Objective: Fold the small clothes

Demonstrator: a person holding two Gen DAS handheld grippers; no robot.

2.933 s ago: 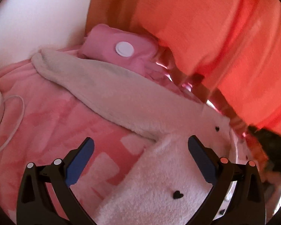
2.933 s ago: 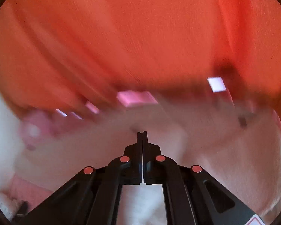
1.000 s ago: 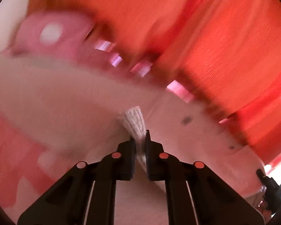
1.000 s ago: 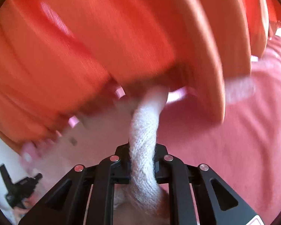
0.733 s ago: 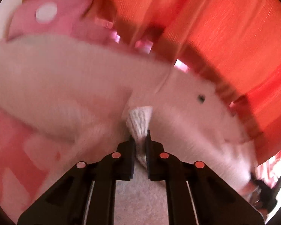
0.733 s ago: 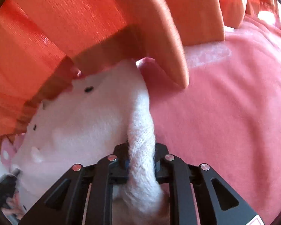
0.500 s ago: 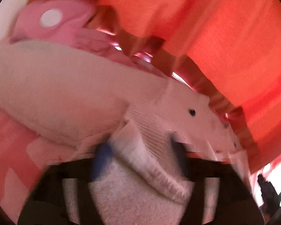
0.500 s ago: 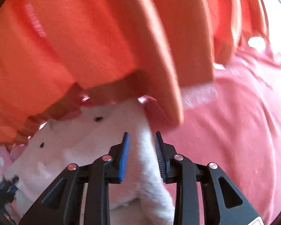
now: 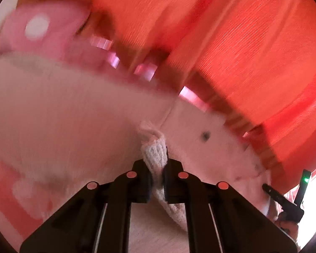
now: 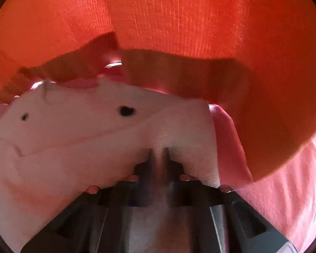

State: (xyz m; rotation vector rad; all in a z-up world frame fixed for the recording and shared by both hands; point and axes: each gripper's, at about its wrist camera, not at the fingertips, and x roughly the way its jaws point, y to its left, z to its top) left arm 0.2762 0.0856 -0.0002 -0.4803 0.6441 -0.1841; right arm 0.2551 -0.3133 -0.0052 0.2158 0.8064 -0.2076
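A small fluffy white garment with little black hearts (image 9: 80,122) lies on a pink blanket (image 9: 14,202). My left gripper (image 9: 157,154) is shut on the garment's ribbed knitted edge (image 9: 154,154), which bunches up between the fingers. In the right wrist view the same garment (image 10: 90,139) fills the lower left. My right gripper (image 10: 158,154) is blurred and closed down on a fold of the white fabric. The other gripper's black tip shows at the left view's right edge (image 9: 282,200).
Orange curtains (image 9: 231,31) hang close behind the garment and fill the top of both views (image 10: 179,21). A pink plush item with a white dot (image 9: 38,29) lies at the upper left. The pink blanket (image 10: 288,189) runs to the right.
Half a second ago both grippers were open over the garment. Now both have closed on the white fabric again, the left one on the ribbed edge.
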